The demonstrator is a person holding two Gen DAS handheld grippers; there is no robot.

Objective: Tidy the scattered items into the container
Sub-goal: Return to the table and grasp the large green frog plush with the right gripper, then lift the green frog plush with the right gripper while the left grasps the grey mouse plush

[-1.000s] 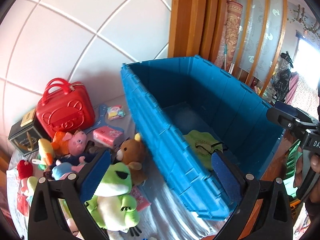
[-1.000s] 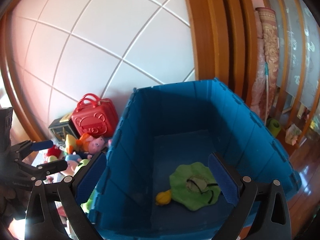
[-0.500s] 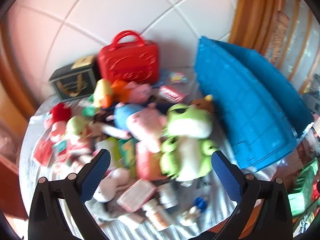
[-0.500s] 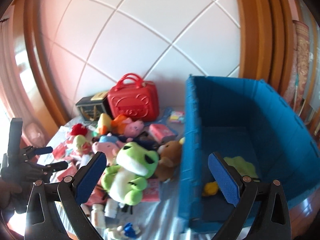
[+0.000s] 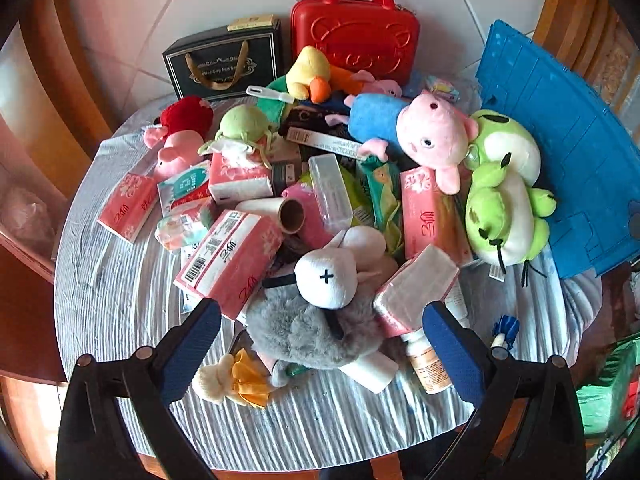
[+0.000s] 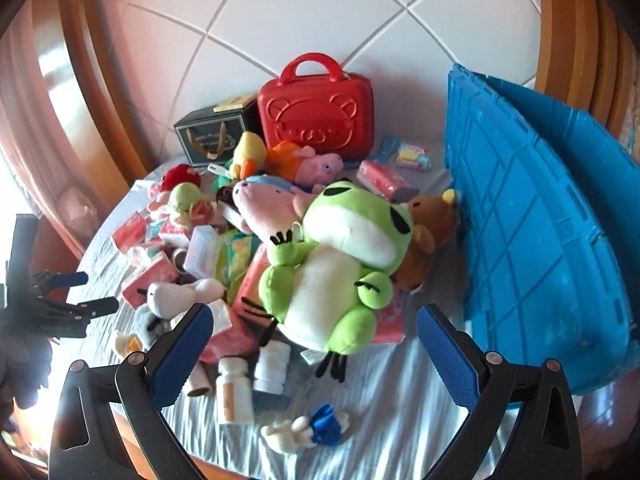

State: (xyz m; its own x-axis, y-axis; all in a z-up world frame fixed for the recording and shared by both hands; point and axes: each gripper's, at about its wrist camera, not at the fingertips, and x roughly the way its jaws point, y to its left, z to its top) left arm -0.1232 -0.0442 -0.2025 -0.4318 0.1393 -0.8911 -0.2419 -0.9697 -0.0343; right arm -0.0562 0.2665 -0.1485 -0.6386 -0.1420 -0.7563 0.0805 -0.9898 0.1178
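Note:
A heap of toys and packets covers the round table. My left gripper (image 5: 322, 354) is open and empty, above a grey-and-white plush (image 5: 324, 304) at the heap's near edge. My right gripper (image 6: 314, 350) is open and empty, just in front of a green frog plush (image 6: 336, 268), which also shows in the left wrist view (image 5: 502, 188). The blue container (image 6: 532, 216) stands at the right of the table, its outer wall facing me; it also shows in the left wrist view (image 5: 560, 128). The left gripper also shows at the left in the right wrist view (image 6: 80, 292).
A red case (image 5: 354, 32) and a black gift box (image 5: 224, 62) stand at the back against the tiled wall. Pink tissue packs (image 5: 230, 258), a blue-and-pink pig plush (image 5: 404, 128), a brown bear (image 6: 426, 232) and pill bottles (image 6: 234, 390) lie in the heap. Wooden frames flank the wall.
Both grippers have swung left, away from the blue container's inside, to face the heap on the table. Both stay open and empty.

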